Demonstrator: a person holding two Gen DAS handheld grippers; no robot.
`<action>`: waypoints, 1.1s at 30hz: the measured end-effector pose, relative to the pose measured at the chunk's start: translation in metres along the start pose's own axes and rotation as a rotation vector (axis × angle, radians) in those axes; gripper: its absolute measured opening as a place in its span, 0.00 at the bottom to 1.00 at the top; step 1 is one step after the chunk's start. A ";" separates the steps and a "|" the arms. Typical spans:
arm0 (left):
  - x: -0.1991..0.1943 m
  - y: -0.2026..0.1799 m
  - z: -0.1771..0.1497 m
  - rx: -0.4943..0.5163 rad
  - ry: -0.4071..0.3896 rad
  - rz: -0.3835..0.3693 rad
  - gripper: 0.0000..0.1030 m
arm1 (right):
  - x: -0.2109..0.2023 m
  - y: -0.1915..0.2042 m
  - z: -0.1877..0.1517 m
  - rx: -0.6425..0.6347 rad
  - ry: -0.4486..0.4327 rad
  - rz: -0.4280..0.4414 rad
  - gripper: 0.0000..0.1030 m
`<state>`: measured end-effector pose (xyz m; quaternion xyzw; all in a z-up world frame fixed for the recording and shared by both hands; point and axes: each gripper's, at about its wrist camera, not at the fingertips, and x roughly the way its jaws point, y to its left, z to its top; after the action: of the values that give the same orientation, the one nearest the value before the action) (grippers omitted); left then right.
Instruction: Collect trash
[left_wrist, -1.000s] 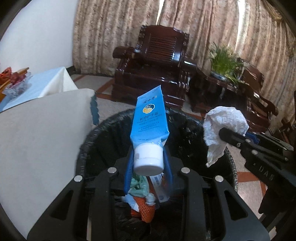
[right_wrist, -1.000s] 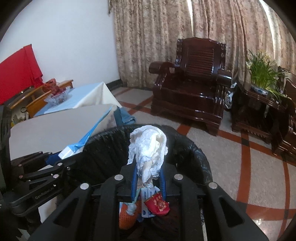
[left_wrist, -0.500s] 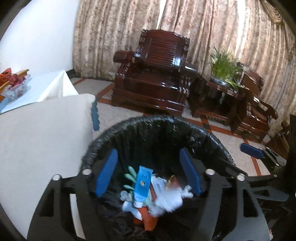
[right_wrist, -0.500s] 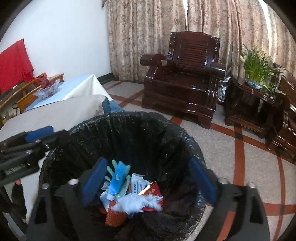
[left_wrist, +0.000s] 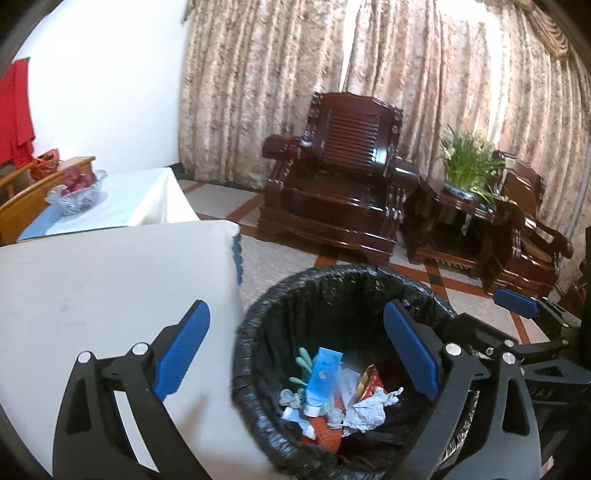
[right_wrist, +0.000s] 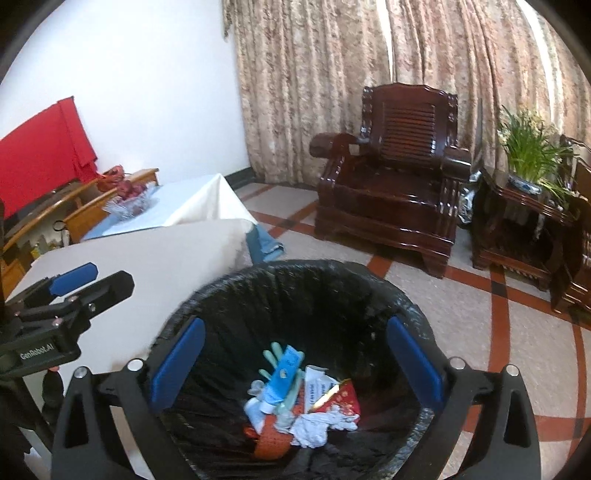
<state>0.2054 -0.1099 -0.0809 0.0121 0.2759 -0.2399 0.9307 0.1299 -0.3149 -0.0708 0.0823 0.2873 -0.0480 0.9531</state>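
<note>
A bin lined with a black bag (left_wrist: 258, 317) (right_wrist: 207, 302) stands on the floor beside a white table. Inside lie a blue tube (left_wrist: 320, 380) (right_wrist: 281, 380), a crumpled white tissue (left_wrist: 365, 410) (right_wrist: 317, 424), a green glove and red wrappers. My left gripper (left_wrist: 295, 354) is open and empty above the bin's left rim. My right gripper (right_wrist: 295, 362) is open and empty over the bin. The right gripper also shows at the right of the left wrist view (left_wrist: 517, 306), and the left gripper at the left of the right wrist view (right_wrist: 74, 280).
The white table (left_wrist: 110, 280) runs left of the bin. A second table with a glass fruit bowl (left_wrist: 75, 195) lies behind it. A dark wooden armchair (left_wrist: 343, 177), a side table with a plant (left_wrist: 465, 166) and curtains stand beyond on the tiled floor.
One second ago the left gripper held the blue tube and the right held the tissue. Both opened and the items dropped into the bin. Both grippers have since risen, the left shifting left.
</note>
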 end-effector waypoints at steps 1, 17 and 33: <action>-0.008 0.004 0.001 -0.002 -0.011 0.015 0.91 | -0.003 0.003 0.001 0.000 -0.001 0.004 0.94; -0.101 0.011 0.009 0.005 -0.103 0.125 0.92 | -0.063 0.047 0.018 -0.071 -0.083 0.092 0.94; -0.130 0.014 0.009 -0.007 -0.150 0.153 0.92 | -0.083 0.063 0.020 -0.106 -0.123 0.109 0.94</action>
<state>0.1211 -0.0422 -0.0073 0.0118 0.2043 -0.1673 0.9644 0.0805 -0.2529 0.0001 0.0442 0.2256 0.0145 0.9731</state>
